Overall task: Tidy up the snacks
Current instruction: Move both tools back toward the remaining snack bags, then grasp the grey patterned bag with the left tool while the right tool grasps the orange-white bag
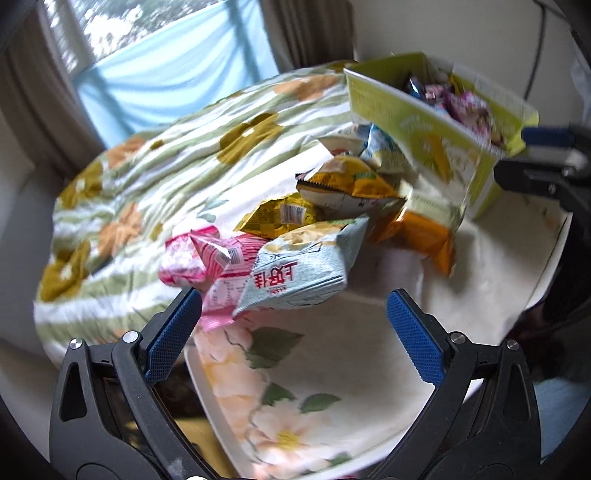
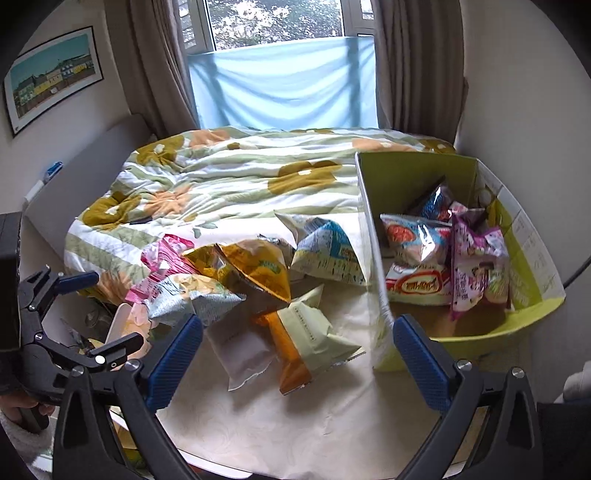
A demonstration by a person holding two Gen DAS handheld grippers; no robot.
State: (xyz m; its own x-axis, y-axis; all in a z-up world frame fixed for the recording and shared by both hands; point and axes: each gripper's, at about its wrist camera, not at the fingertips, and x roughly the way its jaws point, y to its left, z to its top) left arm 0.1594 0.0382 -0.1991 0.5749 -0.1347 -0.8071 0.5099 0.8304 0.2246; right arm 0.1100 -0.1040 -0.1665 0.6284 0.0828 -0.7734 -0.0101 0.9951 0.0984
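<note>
Far left, right-wrist view: framed picture [image 2: 51,75] on wall, curtains [image 2: 159,66] w/ window [image 2: 277,22] and a light-blue cloth [image 2: 284,88] across its lower part. Floral quilt [image 2: 221,173] covers the bed behind the table [image 2: 280,417], which has a cream cloth on it.

Snack pile, left to right on the table: pink bag [image 2: 162,258] at the left edge, partly under a pale blue-grey bag [image 2: 192,299]; gold bag [image 2: 258,269] tilted on top in the middle; white-grey flat pack [image 2: 240,354] in front of it; orange pack [image 2: 288,350] w/ a pale green bag [image 2: 314,332] lying over it; blue-and-white bag [image 2: 325,251] behind, leaning just beside the box wall. All touching or overlapping, loose heap.

Right: green cardboard box [image 2: 532,266], open top, on the table's right side. Inside: a red-and-white pack [image 2: 417,284] low at front, a clear-pink bag [image 2: 413,236] above it, a purple bag [image 2: 476,258] upright to the right, blue one [image 2: 436,206] at back. Box's near wall stands between pile and contents.

Tools: left gripper [image 1: 291,325] spread wide, nothing between fingers; pale blue-grey bag [image 1: 303,269] sits just ahead of it, pink bag [image 1: 207,258] next to the left fingertip, contact unclear (blurry). Right gripper [image 2: 295,347] also spread wide, empty; the white-grey pack and orange pack lie in the gap ahead, right finger near the box's front corner.
</note>
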